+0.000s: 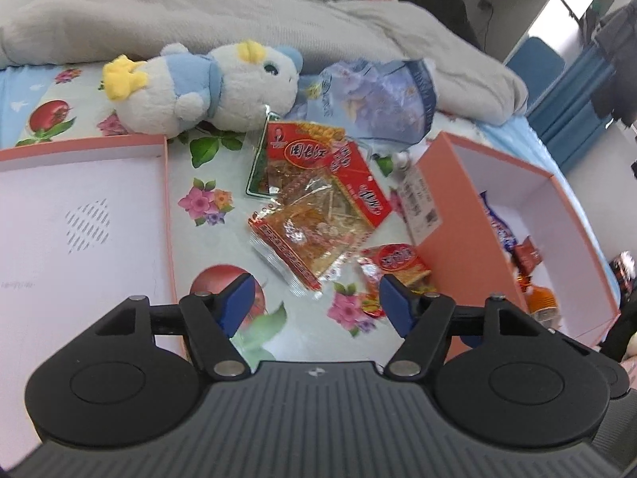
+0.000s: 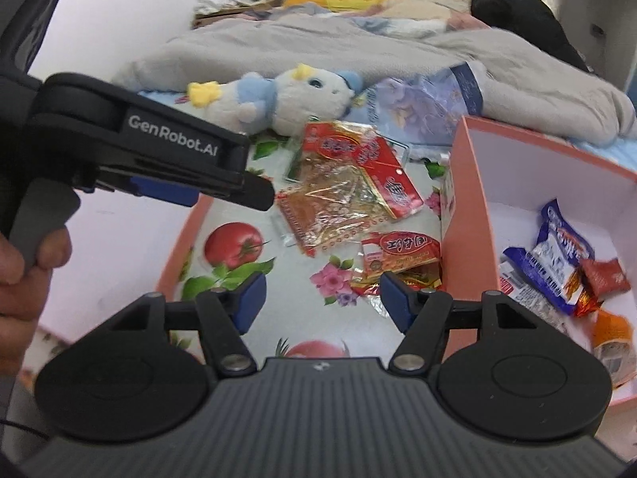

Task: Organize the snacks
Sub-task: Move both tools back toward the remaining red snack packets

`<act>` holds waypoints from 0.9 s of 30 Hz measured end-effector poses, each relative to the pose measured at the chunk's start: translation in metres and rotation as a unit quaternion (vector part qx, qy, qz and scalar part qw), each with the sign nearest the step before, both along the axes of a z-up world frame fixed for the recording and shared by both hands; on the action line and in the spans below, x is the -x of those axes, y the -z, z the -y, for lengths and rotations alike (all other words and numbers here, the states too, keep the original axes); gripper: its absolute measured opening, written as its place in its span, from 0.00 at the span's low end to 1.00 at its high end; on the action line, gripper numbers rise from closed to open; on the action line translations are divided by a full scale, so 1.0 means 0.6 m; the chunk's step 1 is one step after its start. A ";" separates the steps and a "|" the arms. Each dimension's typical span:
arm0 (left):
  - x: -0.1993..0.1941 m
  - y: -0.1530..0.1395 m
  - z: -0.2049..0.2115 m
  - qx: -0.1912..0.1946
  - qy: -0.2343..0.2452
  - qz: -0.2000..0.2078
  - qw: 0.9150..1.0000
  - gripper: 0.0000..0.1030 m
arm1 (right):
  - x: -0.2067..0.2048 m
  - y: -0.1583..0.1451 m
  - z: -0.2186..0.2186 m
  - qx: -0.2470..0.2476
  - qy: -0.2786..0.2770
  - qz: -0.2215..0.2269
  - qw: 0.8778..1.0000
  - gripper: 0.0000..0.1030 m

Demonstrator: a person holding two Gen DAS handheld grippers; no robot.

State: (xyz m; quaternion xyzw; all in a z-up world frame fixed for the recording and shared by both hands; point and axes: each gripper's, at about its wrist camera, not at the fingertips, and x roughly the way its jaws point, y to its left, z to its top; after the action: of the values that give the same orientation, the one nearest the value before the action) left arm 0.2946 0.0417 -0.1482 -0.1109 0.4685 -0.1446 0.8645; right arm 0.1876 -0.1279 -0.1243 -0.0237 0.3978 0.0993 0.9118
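Red and orange snack packets lie in a pile (image 1: pixel 318 199) on the flowered bed sheet, between a flat pink lid (image 1: pixel 79 219) on the left and an open pink box (image 1: pixel 469 215) on the right. A small red packet (image 1: pixel 396 267) lies beside the box wall. The box (image 2: pixel 473 183) holds blue packets (image 2: pixel 557 247), a small red sachet (image 2: pixel 605 275) and an orange item (image 2: pixel 611 330). My left gripper (image 1: pixel 316 302) is open and empty above the sheet, just short of the pile. My right gripper (image 2: pixel 322 298) is open and empty near the small red packet (image 2: pixel 402 255). The left gripper's body (image 2: pixel 167 151) shows at the left.
A white and blue plush toy (image 1: pixel 199 87) lies behind the pile, also in the right wrist view (image 2: pixel 294 95). A large blue snack bag (image 1: pixel 374 99) rests next to it. A grey blanket (image 1: pixel 239 20) covers the far bed. A black cushion (image 2: pixel 525 20) sits at the back right.
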 end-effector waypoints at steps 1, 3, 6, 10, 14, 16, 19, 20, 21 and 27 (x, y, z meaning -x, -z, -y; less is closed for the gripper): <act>-0.013 0.008 0.002 -0.004 0.006 -0.004 1.000 0.71 | -0.006 0.008 -0.002 0.003 0.007 -0.002 1.000 0.63; -0.035 0.023 0.009 -0.014 0.020 -0.008 1.000 0.71 | -0.019 0.026 -0.005 0.011 0.025 -0.005 1.000 0.63; -0.068 0.043 0.018 -0.027 0.042 -0.012 0.999 0.71 | -0.037 0.047 -0.006 0.008 0.054 -0.007 0.998 0.59; -0.104 0.066 0.024 -0.032 0.064 -0.020 0.997 0.71 | -0.054 0.066 -0.004 -0.004 0.099 0.012 0.995 0.56; -0.132 0.081 0.028 -0.041 0.080 -0.022 0.996 0.71 | -0.069 0.088 -0.004 -0.008 0.142 0.017 0.990 0.52; -0.146 0.088 0.028 -0.043 0.088 -0.021 0.995 0.71 | -0.076 0.100 -0.002 -0.009 0.165 0.014 0.986 0.51; -0.164 0.098 0.027 -0.043 0.098 -0.023 0.994 0.71 | -0.083 0.117 0.003 -0.012 0.196 0.009 0.981 0.51; -0.169 0.100 0.028 -0.043 0.102 -0.023 0.994 0.71 | -0.086 0.121 0.004 -0.013 0.204 0.007 0.979 0.51; -0.175 0.104 0.028 -0.043 0.106 -0.023 0.993 0.71 | -0.088 0.125 0.006 -0.014 0.211 0.007 0.977 0.51; -0.202 0.120 0.038 -0.038 0.120 -0.026 0.992 0.72 | -0.098 0.130 0.014 -0.027 0.239 0.016 0.971 0.51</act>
State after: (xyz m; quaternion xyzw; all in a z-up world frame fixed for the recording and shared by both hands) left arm 0.4160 0.0187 -0.2202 -0.0243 0.5061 -0.2267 0.8318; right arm 0.2465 -0.1362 -0.2024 0.0954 0.3740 -0.1107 0.9158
